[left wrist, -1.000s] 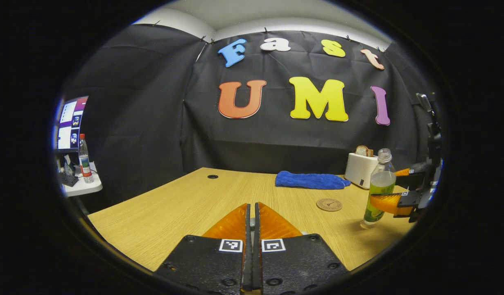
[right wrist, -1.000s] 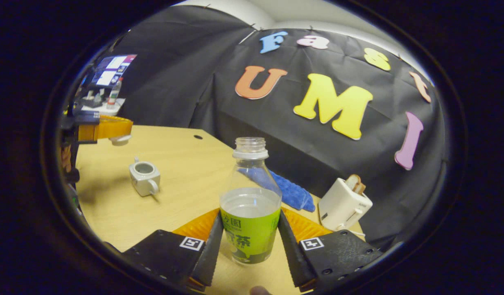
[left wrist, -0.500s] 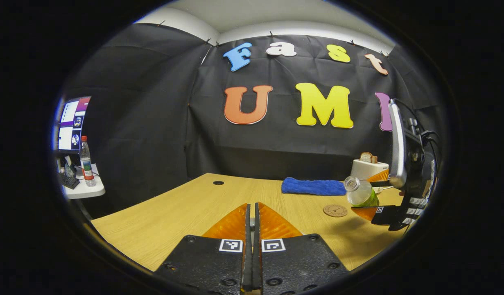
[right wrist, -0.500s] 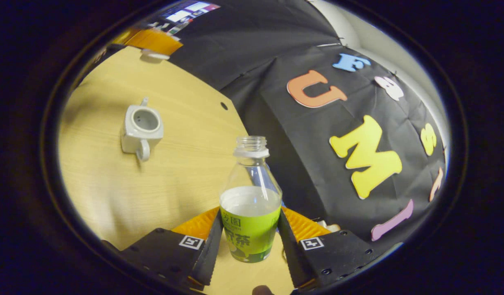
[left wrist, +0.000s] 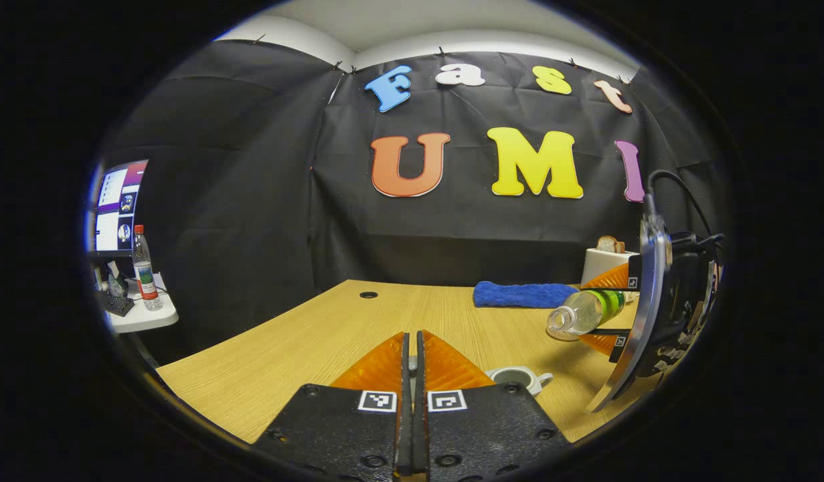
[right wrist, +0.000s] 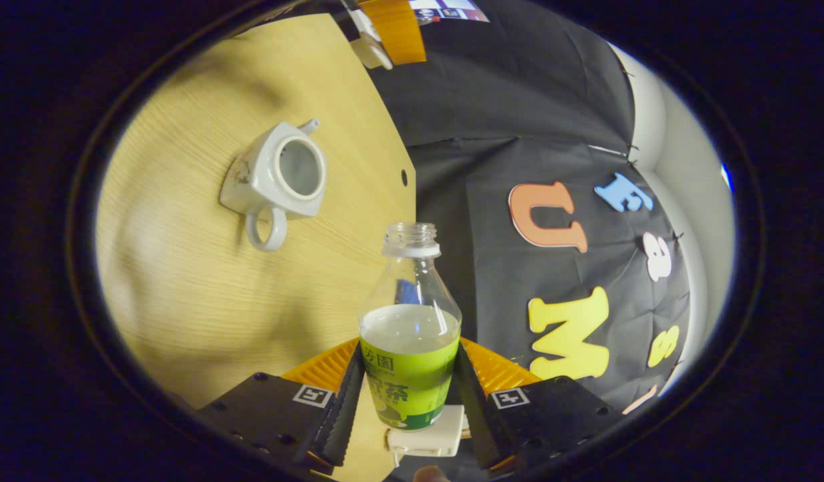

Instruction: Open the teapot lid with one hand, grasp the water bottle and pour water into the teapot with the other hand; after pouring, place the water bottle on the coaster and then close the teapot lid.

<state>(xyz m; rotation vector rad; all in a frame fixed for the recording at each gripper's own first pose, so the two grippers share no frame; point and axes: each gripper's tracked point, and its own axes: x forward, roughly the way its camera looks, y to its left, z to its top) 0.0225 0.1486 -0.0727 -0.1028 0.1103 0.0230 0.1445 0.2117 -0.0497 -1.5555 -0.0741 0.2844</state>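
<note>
The right gripper has its jaws clenched on the green-labelled lower part of the water bottle, one finger on each side. The bottle has no cap and is partly full. In the left gripper view the same bottle lies almost level above the surface, and its open neck points toward the white teapot, which stands low on the surface just beside the left gripper's fingers.

In the right gripper view the teapot is uncovered; its round opening is visible, the handle is turned toward the bottle and the spout away. The teapot is up and to the left of the bottle's mouth, so the long axis of the bottle passes beside the opening and not over it. I judge that the neck must go further toward the opening before water can fall inside.

The left gripper has its jaws closed together. At the top edge of the right gripper view it carries a small white piece, probably the teapot lid, well apart from the teapot.
</note>
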